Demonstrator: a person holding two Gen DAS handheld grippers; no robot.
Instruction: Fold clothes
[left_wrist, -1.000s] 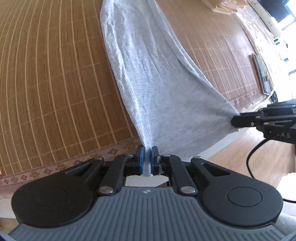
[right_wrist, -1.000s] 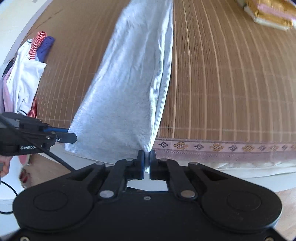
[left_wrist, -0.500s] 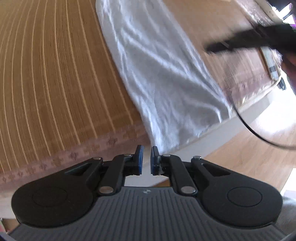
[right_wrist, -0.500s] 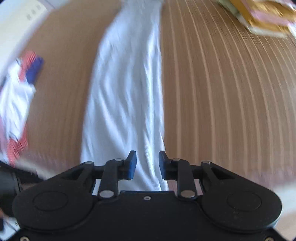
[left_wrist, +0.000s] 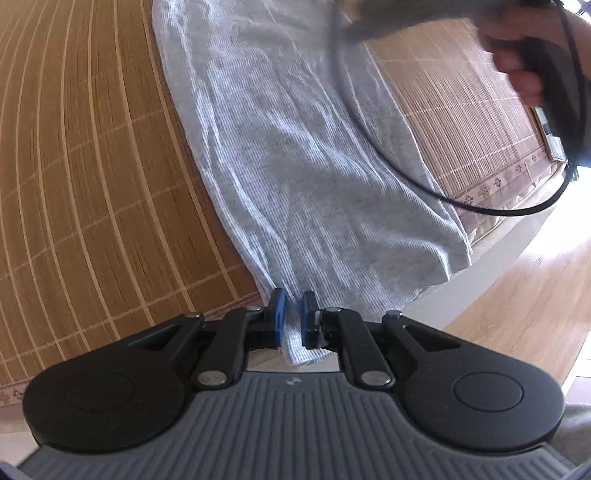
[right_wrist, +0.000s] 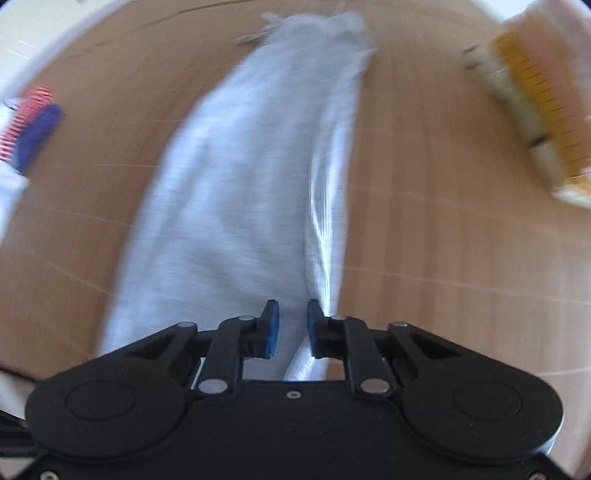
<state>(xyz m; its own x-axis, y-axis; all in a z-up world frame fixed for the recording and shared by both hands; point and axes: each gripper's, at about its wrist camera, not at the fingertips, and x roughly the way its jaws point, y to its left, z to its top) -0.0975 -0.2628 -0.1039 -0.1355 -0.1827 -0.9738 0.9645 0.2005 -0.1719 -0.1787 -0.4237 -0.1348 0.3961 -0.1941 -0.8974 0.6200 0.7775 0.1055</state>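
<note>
On the bamboo mat (left_wrist: 92, 166) | grey ribbed knit garment (left_wrist: 295, 166) lies long, hem at mat's edge | our left gripper (left_wrist: 293, 321) loosening, hem corner between jaws | right gripper (right_wrist: 291, 328) released, empty | soft, light, limp: we'd pinch hem corners.

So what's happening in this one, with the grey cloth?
A person with tongs in each hand is folding a grey garment laid lengthwise on a bamboo mat. The left tongs have just been opening, with the garment's near corner between the pads. The right tongs are open and hold nothing, above the cloth. Other clothes lie off to the side.
</note>
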